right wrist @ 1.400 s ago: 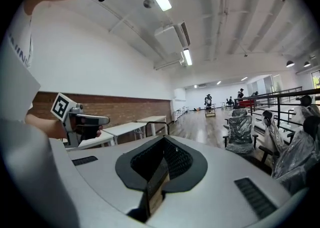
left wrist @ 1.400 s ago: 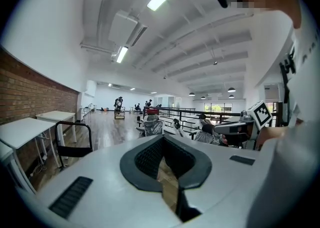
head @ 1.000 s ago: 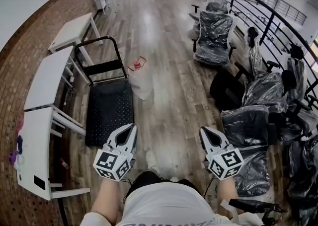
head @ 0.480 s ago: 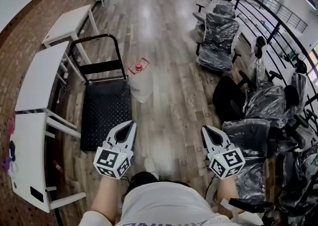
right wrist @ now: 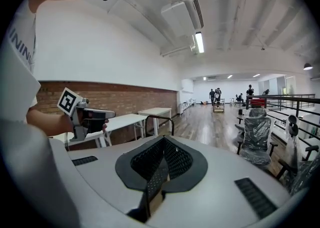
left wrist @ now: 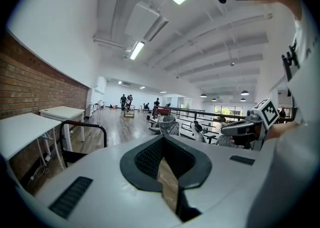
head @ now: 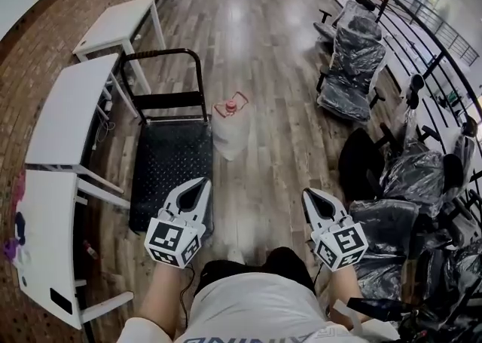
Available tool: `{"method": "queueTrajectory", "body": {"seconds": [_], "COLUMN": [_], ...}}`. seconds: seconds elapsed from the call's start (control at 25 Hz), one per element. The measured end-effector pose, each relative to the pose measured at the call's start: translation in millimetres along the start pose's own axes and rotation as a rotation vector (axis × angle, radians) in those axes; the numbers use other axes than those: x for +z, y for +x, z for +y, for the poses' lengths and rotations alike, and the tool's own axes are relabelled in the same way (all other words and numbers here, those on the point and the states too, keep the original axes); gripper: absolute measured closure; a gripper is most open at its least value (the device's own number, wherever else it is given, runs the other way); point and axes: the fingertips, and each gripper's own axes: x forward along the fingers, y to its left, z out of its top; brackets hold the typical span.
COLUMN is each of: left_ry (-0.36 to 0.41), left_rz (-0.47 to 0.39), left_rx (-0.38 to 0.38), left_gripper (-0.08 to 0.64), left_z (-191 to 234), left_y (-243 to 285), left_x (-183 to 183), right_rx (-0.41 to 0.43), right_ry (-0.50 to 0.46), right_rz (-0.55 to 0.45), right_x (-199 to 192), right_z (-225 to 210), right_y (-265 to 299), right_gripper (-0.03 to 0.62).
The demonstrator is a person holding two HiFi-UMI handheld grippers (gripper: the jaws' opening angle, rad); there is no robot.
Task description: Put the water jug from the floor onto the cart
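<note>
Not much is being gripped here tbh. The left gripper (head: 200,183) is seen with its jaws pulled together, only a thin slit left between the dimpled black pads and nothing caught in it. The right gripper (head: 309,196) is clamped fully shut, also on nothing. Both are smooth grey-white plastic shells with a marker cube at the back, held low over the floor (head: 271,176), which is laid in glossy wood planks.

The water jug (head: 230,135) is found ahead of them, still down on the floor: a rounded, see-through plastic body, topped by a red cap and a red loop handle. It's parked just beside the right front corner of the cart (head: 167,172), not on it. The cart is a flat rectangular deck with a black pebbled surface and a bent black tube handle at the far end.

Flat white tables (head: 69,108) are lined up along a rough brick wall (head: 26,55), and chairs wrapped in crinkly plastic film (head: 352,70) are parked by a black bar railing (head: 422,40).
</note>
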Motion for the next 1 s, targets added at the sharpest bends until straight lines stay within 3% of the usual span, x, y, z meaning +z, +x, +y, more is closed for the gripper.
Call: {"method": "queueTrajectory", "body": {"seconds": [0.4,0.76,1.0], "left_ry": [0.011,-0.031,-0.030], "left_rz": [0.012,0.004,0.022], "left_rx": [0.023,0.157,0.253], "left_gripper": [0.560,0.560,0.560], "left_z": [29,66,66], "left_y": [45,131,178], "left_x": [5,28,40], "right_rx": [0.046,0.121,0.204], "right_ry": [0.003,0.013,0.029], "right_rz": [-0.012,-0.026,-0.024], "right_x": [14,28,35], "right_z": [-37,-124,-184], "right_y": [71,146,190], "right_gripper": [0.589,0.589,0.589]}}
